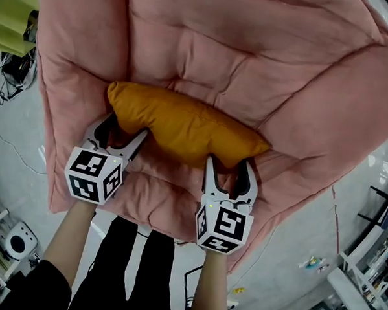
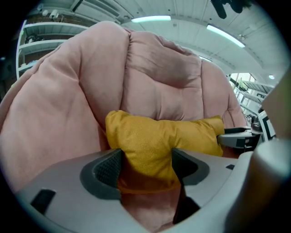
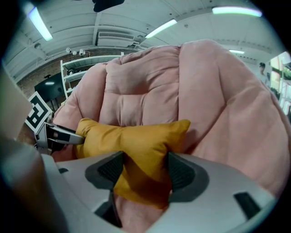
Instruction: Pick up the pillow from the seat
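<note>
The mustard-yellow fabric pillow (image 1: 182, 124) lies crosswise on the pink quilted padded seat (image 1: 264, 51). Its rear edge rests against the backrest and its front edge is free. Left gripper (image 1: 125, 129): jaws spread wide, the pillow's left end between them, touching both pads. Right gripper (image 1: 229, 164): likewise at the right end. Bare cushion lies beneath both grippers.

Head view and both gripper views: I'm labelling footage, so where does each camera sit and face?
Head view: on the person's head, looking steeply down at the orange pillow on the pink seat; forearms, legs, left gripper and right gripper show.
Left gripper view: rides the left gripper, looking along its jaws at the pillow end between them; right gripper's tip at right.
Right gripper view: likewise from the right gripper; left gripper at left.
Shared: pillow and seat.
</note>
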Motion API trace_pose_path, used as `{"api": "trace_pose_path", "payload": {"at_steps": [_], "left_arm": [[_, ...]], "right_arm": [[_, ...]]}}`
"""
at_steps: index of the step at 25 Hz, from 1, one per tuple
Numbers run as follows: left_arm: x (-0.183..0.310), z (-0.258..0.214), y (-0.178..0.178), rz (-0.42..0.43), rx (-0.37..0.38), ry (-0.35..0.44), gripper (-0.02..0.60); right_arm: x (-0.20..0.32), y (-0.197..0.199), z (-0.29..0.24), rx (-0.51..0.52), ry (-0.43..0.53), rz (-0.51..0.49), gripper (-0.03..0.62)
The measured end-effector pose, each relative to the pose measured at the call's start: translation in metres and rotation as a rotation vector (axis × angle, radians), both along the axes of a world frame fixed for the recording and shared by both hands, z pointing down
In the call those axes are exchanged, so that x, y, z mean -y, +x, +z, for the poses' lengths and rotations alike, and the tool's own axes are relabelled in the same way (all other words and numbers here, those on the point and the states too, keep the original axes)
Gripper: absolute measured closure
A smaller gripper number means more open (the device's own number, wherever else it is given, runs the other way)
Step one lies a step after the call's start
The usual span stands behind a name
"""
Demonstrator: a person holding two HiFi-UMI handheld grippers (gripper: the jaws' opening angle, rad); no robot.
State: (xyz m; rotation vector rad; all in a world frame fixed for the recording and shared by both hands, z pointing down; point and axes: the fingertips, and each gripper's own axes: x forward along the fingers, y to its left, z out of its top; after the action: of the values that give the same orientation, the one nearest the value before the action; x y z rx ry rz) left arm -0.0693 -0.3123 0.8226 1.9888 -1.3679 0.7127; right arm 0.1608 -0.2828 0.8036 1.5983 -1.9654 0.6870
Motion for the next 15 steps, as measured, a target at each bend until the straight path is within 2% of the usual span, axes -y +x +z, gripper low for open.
{"api": "trace_pose_path", "payload": {"at_steps": [3, 10, 15], "left_arm": [[0.003, 0.005, 0.002, 0.003, 0.008, -0.009, 0.240], [0.001, 0.003, 0.007, 0.018, 0.003, -0.005, 0.382], [-0.002, -0.002, 0.010, 0.028, -0.007, 0.007, 0.411]], "right_arm": [[0.003, -0.004, 0.006, 0.001, -0.011, -0.003, 0.300], [0.004, -0.010, 0.008, 0.005, -0.029, -0.005, 0.385], [0.001, -0.007, 0.005, -0.006, -0.018, -0.004, 0.398]]}}
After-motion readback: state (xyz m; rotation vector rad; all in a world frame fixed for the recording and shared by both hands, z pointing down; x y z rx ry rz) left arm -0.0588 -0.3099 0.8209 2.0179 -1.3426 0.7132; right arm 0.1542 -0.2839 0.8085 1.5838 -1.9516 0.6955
